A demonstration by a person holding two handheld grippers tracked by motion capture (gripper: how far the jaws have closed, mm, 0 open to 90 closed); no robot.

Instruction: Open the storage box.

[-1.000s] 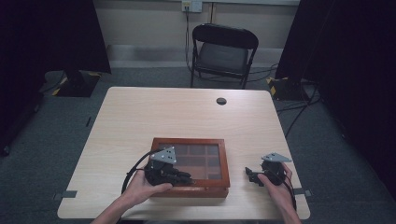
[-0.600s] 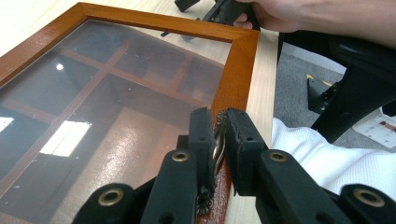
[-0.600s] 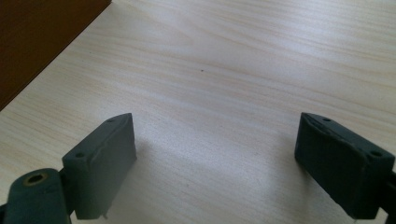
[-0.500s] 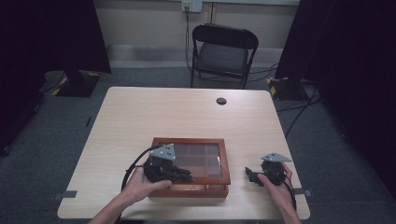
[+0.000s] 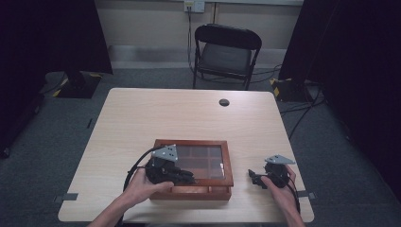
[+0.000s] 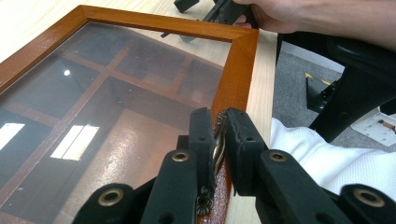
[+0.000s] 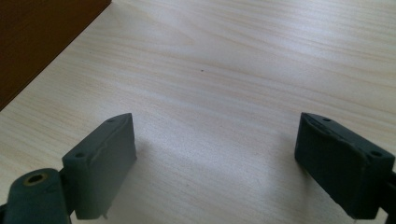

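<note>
Pinching brass latch (image 6: 217, 140) | left gripper (image 6: 218, 135) clenched | box (image 6: 238, 70) front edge

A black folding chair (image 5: 227, 54) stands beyond the table (image 5: 189, 118) — grey carpet (image 5: 47, 132), dark curtains (image 5: 52, 33).

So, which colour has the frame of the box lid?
Reddish-brown wood frame, around dark glass; clearest in the left gripper view.
</note>
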